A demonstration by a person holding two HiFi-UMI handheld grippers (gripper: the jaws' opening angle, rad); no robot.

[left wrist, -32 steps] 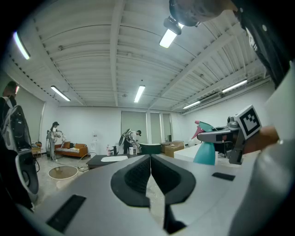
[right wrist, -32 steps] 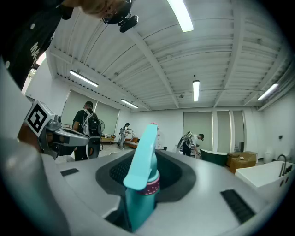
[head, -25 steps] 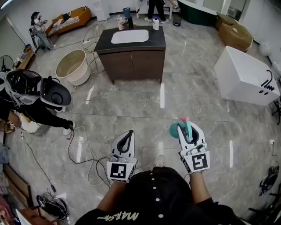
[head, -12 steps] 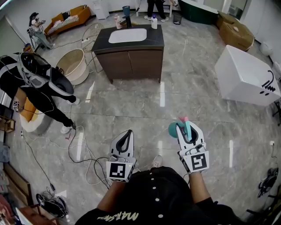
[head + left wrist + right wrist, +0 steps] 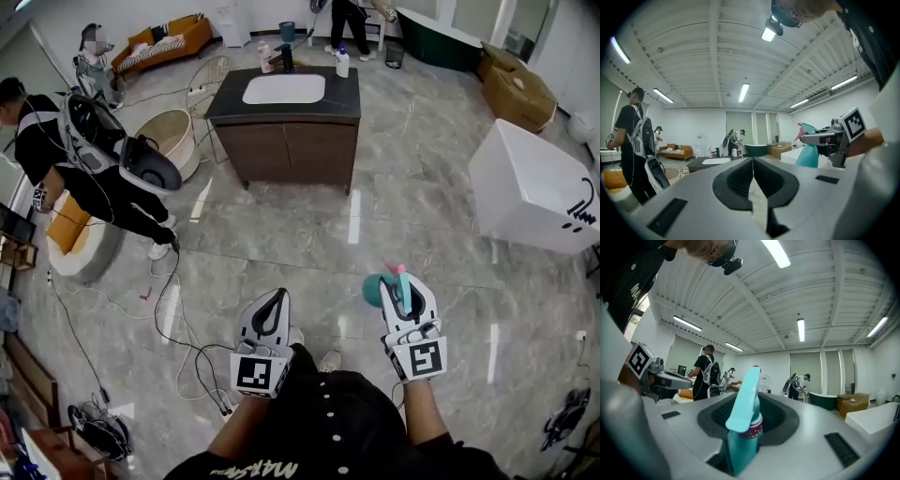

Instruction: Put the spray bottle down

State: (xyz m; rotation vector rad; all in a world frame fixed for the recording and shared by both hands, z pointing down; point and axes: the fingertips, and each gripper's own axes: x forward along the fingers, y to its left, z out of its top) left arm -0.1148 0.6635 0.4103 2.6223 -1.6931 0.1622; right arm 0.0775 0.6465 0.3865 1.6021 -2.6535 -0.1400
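Spray bottle (image 5: 742,437) stands clamped between jaws of right gripper (image 5: 405,289); left gripper (image 5: 752,165) seems closed, empty.

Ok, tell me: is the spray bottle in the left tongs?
No, the left tongs are closed together on nothing, while the spray bottle is clamped in the right tongs.

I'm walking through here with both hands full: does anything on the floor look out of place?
Yes: loose cables sprawl across the floor just left of the left gripper, close to the shoes, a likely trip hazard. Nothing looks spilled; the bottle is held in the right gripper.
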